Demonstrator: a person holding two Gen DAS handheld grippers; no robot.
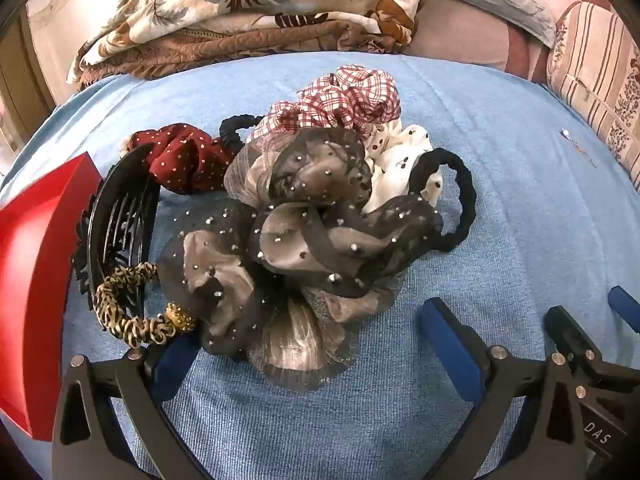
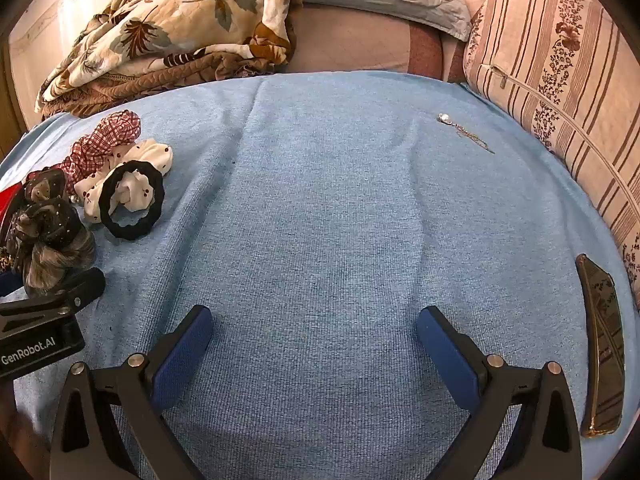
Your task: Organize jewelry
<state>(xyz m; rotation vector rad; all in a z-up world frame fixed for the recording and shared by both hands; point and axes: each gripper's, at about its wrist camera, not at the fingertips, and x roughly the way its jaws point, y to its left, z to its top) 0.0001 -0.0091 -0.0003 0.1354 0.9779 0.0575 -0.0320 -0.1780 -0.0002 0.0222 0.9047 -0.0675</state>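
A pile of hair accessories lies on the blue cloth (image 1: 500,208). On top is a grey-black sheer scrunchie with studs (image 1: 304,216). Around it are a red plaid scrunchie (image 1: 348,100), a dark red dotted scrunchie (image 1: 180,160), a white cherry scrunchie (image 1: 400,156), a black hair tie (image 1: 456,196), a black claw clip (image 1: 120,220) and a leopard-print hair tie (image 1: 128,312). My left gripper (image 1: 308,352) is open, its fingers either side of the sheer scrunchie's near edge. My right gripper (image 2: 316,344) is open and empty over bare cloth. A thin chain with a pendant (image 2: 464,132) lies far right.
A red box (image 1: 32,280) stands at the left of the pile. A dark glossy tray (image 2: 604,352) lies at the cloth's right edge. A folded floral blanket (image 2: 168,36) and striped pillows (image 2: 560,72) lie behind the cloth.
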